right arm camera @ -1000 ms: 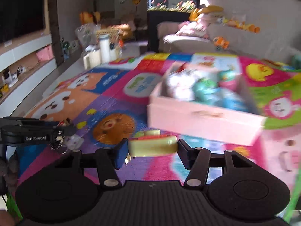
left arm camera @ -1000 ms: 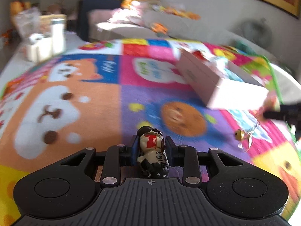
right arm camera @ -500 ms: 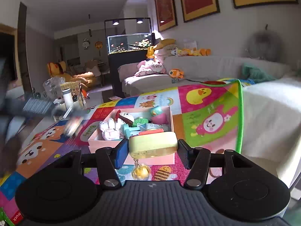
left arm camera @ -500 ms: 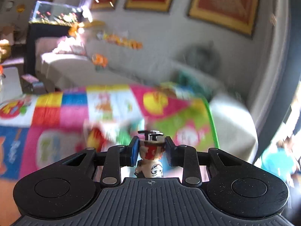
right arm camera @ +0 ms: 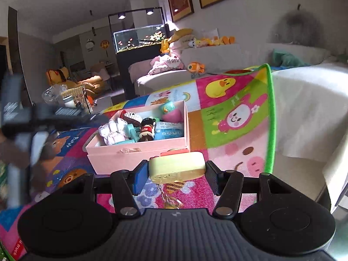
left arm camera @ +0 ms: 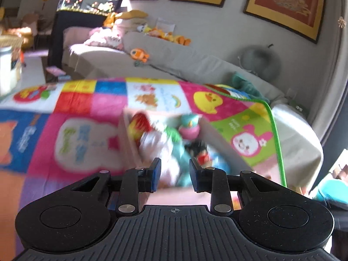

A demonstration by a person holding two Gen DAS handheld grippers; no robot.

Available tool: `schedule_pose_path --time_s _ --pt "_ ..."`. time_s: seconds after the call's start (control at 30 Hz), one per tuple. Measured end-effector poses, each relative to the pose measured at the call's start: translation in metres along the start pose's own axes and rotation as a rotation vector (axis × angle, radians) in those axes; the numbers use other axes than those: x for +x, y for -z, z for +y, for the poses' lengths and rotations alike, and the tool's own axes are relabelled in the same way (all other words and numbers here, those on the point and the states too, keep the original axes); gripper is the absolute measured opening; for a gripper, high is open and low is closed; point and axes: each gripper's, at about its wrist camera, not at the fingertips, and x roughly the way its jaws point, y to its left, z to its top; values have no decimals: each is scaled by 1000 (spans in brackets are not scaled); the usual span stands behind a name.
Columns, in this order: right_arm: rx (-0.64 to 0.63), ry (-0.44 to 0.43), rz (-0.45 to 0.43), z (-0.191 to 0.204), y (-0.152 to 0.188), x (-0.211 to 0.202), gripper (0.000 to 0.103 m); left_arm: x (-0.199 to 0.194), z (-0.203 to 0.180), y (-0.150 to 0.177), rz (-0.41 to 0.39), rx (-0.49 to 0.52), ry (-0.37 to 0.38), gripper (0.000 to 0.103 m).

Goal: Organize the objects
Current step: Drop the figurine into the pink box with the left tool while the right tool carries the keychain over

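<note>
One pink box (right arm camera: 139, 152) on the play mat (right arm camera: 237, 117), crammed with toys, one figurine (right arm camera: 147, 129) inside | left gripper (left arm camera: 175, 175) gapes empty | right gripper (right arm camera: 176, 177) clamps one yellow toy (right arm camera: 176, 167) at box's near wall.

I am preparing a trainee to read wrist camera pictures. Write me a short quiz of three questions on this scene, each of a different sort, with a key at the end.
1. True or false: the right gripper has nothing between its fingers.
2. Choose one. The box with the toys in it is: A pink, B blue, C black.
3. Short answer: which gripper carries nothing?

Key
1. False. It is shut on a pale yellow case, and a small chain hangs below the case.
2. A.
3. The left gripper. Its jaws stand apart over the box and nothing is between them.
</note>
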Motion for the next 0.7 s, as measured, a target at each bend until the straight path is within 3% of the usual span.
schedule_pose_path --time_s 0.1,0.23,0.3,0.37,0.43,0.57,0.7 --pt "-2 -24 -22 8 -24 10 56 -19 12 16 39 -20 -3 31" --pt "17 -73 -92 26 -83 43 56 -26 25 22 63 -50 11 31" --pt "14 -53 -150 35 -109 63 56 -28 29 22 60 -56 12 31" --pt "3 -15 -136 40 -126 87 59 -31 36 22 57 -63 12 31" --pt "38 -13 -81 35 -130 100 72 -36 44 24 51 -71 10 31" --pt "87 -7 -45 12 -112 94 77 -32 60 22 53 -142 22 31" --pt "8 29 32 -3 -89 88 86 -21 57 13 47 -175 52 31"
